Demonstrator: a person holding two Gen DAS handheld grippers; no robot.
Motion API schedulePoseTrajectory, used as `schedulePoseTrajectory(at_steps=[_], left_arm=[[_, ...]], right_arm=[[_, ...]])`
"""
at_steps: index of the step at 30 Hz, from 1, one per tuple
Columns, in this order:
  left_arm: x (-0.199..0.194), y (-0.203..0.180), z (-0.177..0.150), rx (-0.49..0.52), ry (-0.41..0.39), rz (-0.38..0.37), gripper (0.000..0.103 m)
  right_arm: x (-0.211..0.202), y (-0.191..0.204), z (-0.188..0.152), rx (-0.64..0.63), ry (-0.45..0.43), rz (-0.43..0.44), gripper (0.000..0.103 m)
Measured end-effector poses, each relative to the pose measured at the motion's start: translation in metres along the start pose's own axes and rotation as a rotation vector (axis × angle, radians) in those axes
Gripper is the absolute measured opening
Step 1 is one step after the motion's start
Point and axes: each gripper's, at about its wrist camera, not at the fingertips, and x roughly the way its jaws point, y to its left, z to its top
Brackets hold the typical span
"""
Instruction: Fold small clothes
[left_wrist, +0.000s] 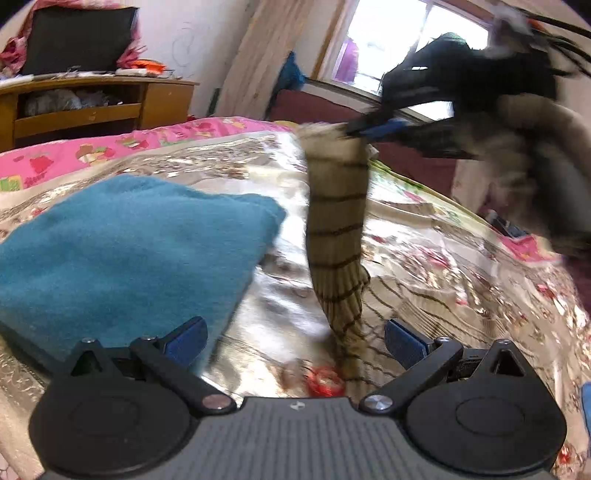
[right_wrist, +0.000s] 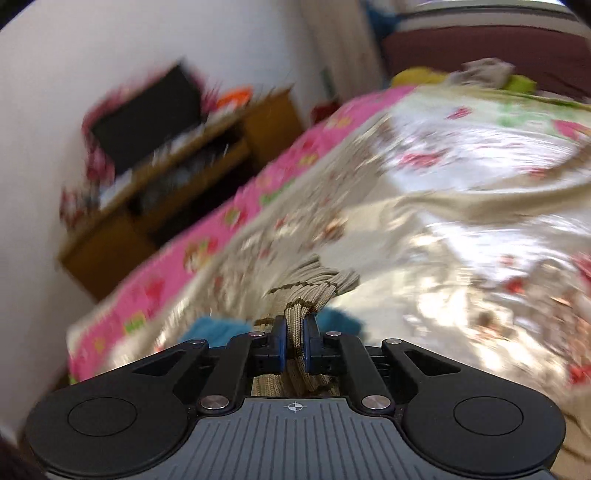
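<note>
Left-wrist view: the left tongs (left_wrist: 295, 341) stand released, their blue-padded fingers (left_wrist: 188, 339) spread wide and empty, low over a bed covered by a glossy beige satin quilt with a red floral print (left_wrist: 461, 266). A folded teal fleece cloth (left_wrist: 122, 251) lies on the quilt just ahead of the left finger. A ribbed beige knitted garment with thin dark-brown stripes (left_wrist: 338, 236) hangs as a narrow column from the right tongs (left_wrist: 364, 131), which enter from the upper right, blurred, with a sleeve of pale fuzzy fabric (left_wrist: 535, 147) behind them. The garment's lower end reaches the quilt between the two left fingers without touching either. A pink sheet with a cartoon print (left_wrist: 110, 147) borders the quilt on the far side. Beyond the bed stand a wooden cabinet with open shelves (left_wrist: 92, 107), a dark flat screen (left_wrist: 77, 38) on top of it, and a bright window (left_wrist: 399, 40).

Right-wrist view: the right tongs (right_wrist: 294, 345) are clenched on a bunched fold of the striped garment (right_wrist: 306, 291), which passes between the blue pads and fans out above them. The picture is blurred. The teal cloth (right_wrist: 218, 326) shows below the tongs, with the quilt (right_wrist: 461, 206), the pink sheet (right_wrist: 192, 258), the cabinet (right_wrist: 122, 236) and the screen (right_wrist: 147, 122) tilted across the frame.
</note>
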Motion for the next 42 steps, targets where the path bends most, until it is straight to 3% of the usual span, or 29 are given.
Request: schedulePoseTrajectory(at_steps=[4,8,13,17,26,28,33,37,38,40,42], left_arm=[[0.000,-0.021,-0.006,0.054,0.030,-0.044,0.103],[0.002,-0.044,-0.014,0.131,0.063,-0.081,0.103],[0.005,-0.070,-0.027,0.236,0.105,-0.099,0.103],[0.006,-0.084,-0.037,0.307,0.136,-0.098,0.103],[0.004,-0.099,-0.054,0.358,0.167,-0.114,0.103],[0.006,-0.098,-0.055,0.356,0.175,-0.116,0.103],[0.012,-0.086,-0.053,0.308,0.186,-0.115,0.103],[0.018,-0.076,-0.051,0.269,0.202,-0.110,0.103],[0.019,-0.074,-0.051,0.262,0.204,-0.109,0.103],[0.020,-0.072,-0.050,0.252,0.207,-0.108,0.103],[0.021,-0.070,-0.050,0.248,0.207,-0.110,0.103]], right_arm=[[-0.081,-0.050,-0.022,0.138,-0.154,-0.094,0.009],[-0.146,-0.102,-0.081,0.264,-0.257,-0.305,0.015],[-0.171,-0.156,-0.164,0.454,-0.173,-0.408,0.016],[-0.176,-0.180,-0.204,0.569,-0.134,-0.415,0.016],[-0.169,-0.210,-0.172,0.601,-0.160,-0.379,0.043],[-0.156,-0.213,-0.159,0.577,-0.132,-0.419,0.053],[-0.122,-0.223,-0.141,0.564,-0.047,-0.525,0.056],[-0.107,-0.228,-0.143,0.568,-0.007,-0.542,0.054],[-0.106,-0.227,-0.143,0.549,-0.007,-0.558,0.048],[-0.106,-0.229,-0.143,0.557,-0.013,-0.560,0.013],[-0.117,-0.234,-0.144,0.604,-0.049,-0.521,0.009]])
